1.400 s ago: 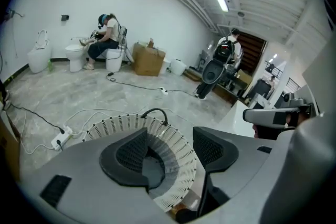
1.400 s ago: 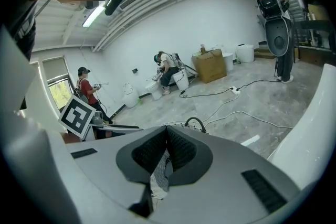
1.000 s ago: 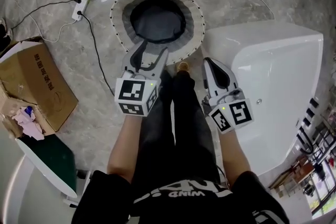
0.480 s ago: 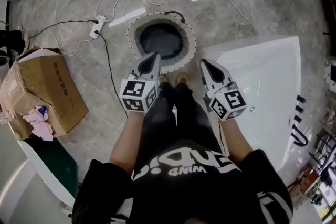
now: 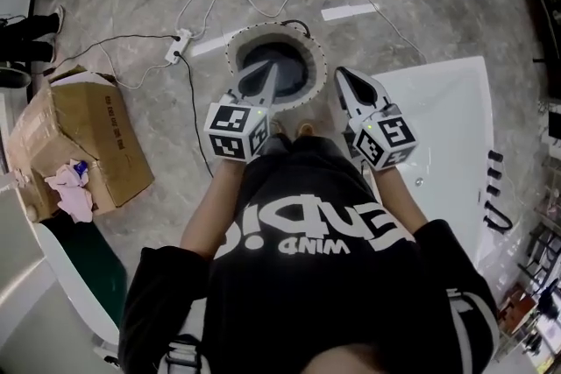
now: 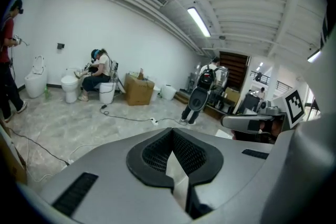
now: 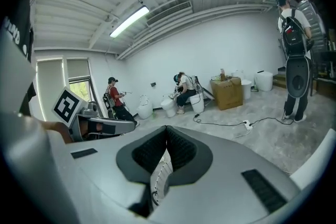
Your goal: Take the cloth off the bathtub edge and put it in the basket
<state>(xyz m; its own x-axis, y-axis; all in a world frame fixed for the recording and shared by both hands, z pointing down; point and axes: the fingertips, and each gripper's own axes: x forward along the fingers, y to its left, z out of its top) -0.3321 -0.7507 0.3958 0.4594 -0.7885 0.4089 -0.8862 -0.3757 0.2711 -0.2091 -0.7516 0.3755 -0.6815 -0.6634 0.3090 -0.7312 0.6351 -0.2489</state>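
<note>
Left gripper (image 6: 170, 132): jaws closed tip to tip, nothing between them. Right gripper (image 7: 167, 129): the same, pads meeting, empty. Both are held side by side at the person's waist, pointing forward and slightly down, well above the basket (image 5: 232, 57) on the floor. This looks like a resting carry, not a reach. Dark fabric (image 5: 296, 64) fills the basket, probably the cloth, possibly the lining. The bathtub (image 5: 438, 76) edge beside it shows no cloth. The task looks done.

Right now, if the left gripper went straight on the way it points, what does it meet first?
Nothing near. The left gripper, shut and empty, aims out over the basket, not into it; its line probably lands on the floor near the white power strip. Depth is hard to judge.
</note>
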